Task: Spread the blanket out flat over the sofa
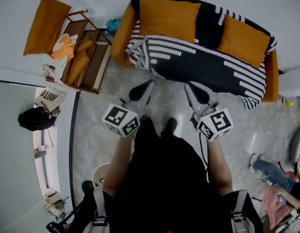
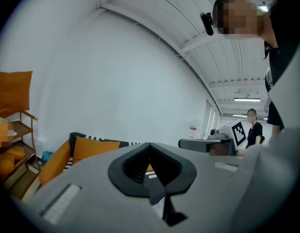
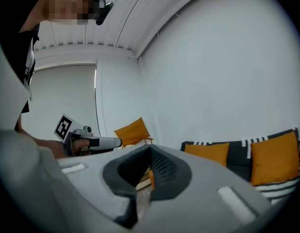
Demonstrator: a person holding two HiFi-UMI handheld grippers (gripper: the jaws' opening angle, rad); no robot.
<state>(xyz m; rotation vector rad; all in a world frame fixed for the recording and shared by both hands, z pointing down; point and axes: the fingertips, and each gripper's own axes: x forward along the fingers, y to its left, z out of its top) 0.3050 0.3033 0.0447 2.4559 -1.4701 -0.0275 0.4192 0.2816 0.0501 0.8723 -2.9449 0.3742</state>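
Left tool point(image 1: 148, 84) and right tool point(image 1: 190, 85): both pinched closed, empty, held level, well apart from the sofa point(image 1: 121, 30).

Blanket point(image 1: 208, 64) lies over the sofa's back and seat, hem hanging over the front edge. It's bunched and folded at the sofa's front-left corner and trails low at the front-right corner.

Looks like a knit: soft, limp, fairly light, grippy, not fragile. Probably drags under the cushions point(image 1: 168, 18).

Best hold: pinch the hem at the two front corners, one per tool.

Count: 1 blanket, 1 sofa, 2 cushions on it, 2 tools.
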